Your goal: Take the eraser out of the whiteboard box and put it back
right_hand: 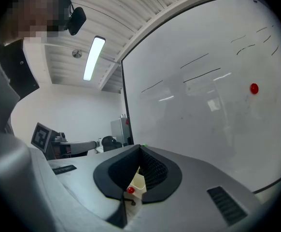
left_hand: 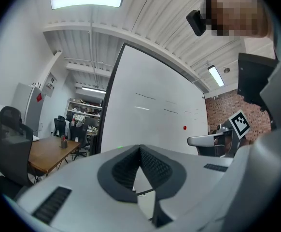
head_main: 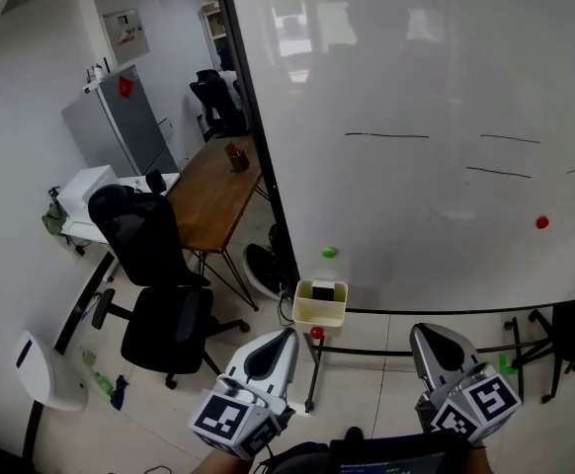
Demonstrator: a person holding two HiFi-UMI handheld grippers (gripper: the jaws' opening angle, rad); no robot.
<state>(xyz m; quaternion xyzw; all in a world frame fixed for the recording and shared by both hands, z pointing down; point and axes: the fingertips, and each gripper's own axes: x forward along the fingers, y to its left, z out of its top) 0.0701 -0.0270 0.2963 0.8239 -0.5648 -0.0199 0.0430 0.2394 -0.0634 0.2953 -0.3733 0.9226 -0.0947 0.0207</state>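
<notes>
A cream whiteboard box (head_main: 321,310) hangs at the bottom edge of the big whiteboard (head_main: 416,87), with the dark eraser (head_main: 322,292) lying in it. Just below the box is a small red knob (head_main: 315,333). My left gripper (head_main: 286,333) is held low, just below and left of the box, jaws together and empty. My right gripper (head_main: 422,330) is held to the right of the box, also shut with nothing in it. In the right gripper view the box (right_hand: 137,182) and the red knob (right_hand: 130,190) show through the gap behind the jaws of the right gripper (right_hand: 140,147). The left gripper (left_hand: 140,148) faces the whiteboard (left_hand: 150,115).
A black office chair (head_main: 159,265) and a wooden table (head_main: 213,191) stand left of the board, with a grey cabinet (head_main: 115,121) behind. A green magnet (head_main: 329,253) and a red magnet (head_main: 541,222) stick to the board. The stand's legs (head_main: 525,349) cross the floor at the right.
</notes>
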